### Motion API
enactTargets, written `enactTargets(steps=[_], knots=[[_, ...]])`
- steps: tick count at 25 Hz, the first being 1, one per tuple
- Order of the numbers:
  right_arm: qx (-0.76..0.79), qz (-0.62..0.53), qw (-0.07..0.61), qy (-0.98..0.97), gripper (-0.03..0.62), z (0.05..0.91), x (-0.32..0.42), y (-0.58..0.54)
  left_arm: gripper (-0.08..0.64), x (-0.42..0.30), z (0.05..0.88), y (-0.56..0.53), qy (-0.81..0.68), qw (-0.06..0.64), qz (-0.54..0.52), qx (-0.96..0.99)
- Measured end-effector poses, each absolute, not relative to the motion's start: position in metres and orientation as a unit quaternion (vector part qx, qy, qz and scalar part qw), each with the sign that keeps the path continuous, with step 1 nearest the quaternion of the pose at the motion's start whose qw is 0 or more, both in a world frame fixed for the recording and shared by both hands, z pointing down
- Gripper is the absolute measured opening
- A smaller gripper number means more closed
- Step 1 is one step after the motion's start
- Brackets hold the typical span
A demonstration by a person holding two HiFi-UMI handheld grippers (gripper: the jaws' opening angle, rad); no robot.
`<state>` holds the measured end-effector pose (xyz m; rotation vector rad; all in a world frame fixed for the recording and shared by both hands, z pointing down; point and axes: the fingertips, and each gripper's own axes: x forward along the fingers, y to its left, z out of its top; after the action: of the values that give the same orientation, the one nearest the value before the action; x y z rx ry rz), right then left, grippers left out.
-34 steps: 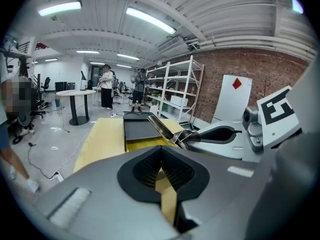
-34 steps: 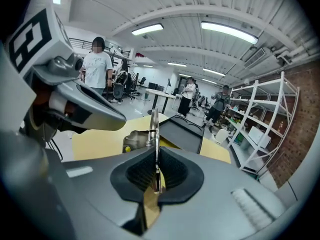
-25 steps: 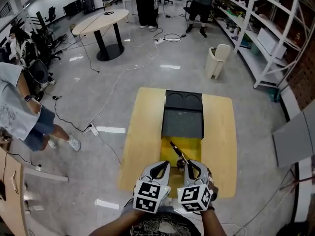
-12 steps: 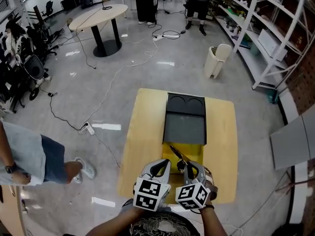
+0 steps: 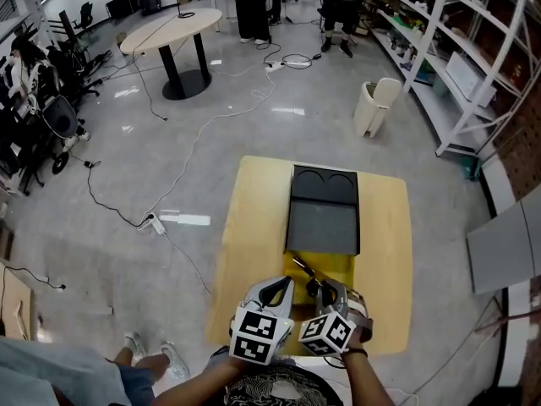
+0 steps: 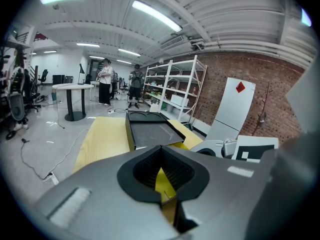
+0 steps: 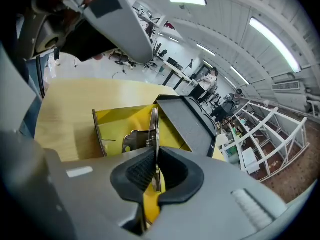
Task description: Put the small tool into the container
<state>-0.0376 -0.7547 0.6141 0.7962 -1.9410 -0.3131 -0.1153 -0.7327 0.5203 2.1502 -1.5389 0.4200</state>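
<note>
While I stand at the wooden table (image 5: 249,227), my right gripper (image 7: 154,153) has its jaws closed tight on the small tool (image 7: 154,126). Its thin metal end sticks out past my jaws and points up over the yellow box (image 7: 117,121). The tool is above the open box, not lying in it, and it is only in my grip. Something yellow shows low between my jaws, but I cannot tell if it is part of the tool. My left gripper (image 5: 272,294) is just beside the right one, at the near edge of the box. Its jaws are pressed together at the tips and hold nothing; I only see the yellow of the box through the small gap behind them. The box has a black lid (image 5: 324,218) that is folded open and lies flat on the far side of the table. Far off on the shiny floor are a round table (image 5: 173,30), a white bin (image 5: 374,104) and some shelves (image 5: 461,49).
</note>
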Motion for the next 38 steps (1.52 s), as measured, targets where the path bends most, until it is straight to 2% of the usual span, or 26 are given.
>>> enactTargets(steps=[11, 15, 18, 22, 38], knots=[[0.302, -0.128, 0.512, -0.794, 0.014, 0.642, -0.057, -0.763, 0.006, -0.130, 0.529, -0.737, -0.560, 0.230, 0.156, 0.781], [0.289, -0.110, 0.514, -0.800, 0.026, 0.638, -0.064, -0.760, 0.006, -0.138, 0.523, -0.735, -0.562, 0.231, 0.156, 0.778], [0.280, -0.092, 0.516, -0.804, 0.070, 0.640, -0.057, -0.759, 0.006, -0.133, 0.522, -0.736, -0.563, 0.232, 0.156, 0.778], [0.278, -0.082, 0.513, -0.808, 0.071, 0.648, -0.066, -0.750, 0.006, -0.139, 0.526, -0.730, -0.564, 0.230, 0.155, 0.778], [0.311, 0.014, 0.426, -0.850, 0.063, 0.603, -0.044, -0.708, 0.006, -0.105, 0.510, -0.700, -0.563, 0.217, 0.148, 0.784]])
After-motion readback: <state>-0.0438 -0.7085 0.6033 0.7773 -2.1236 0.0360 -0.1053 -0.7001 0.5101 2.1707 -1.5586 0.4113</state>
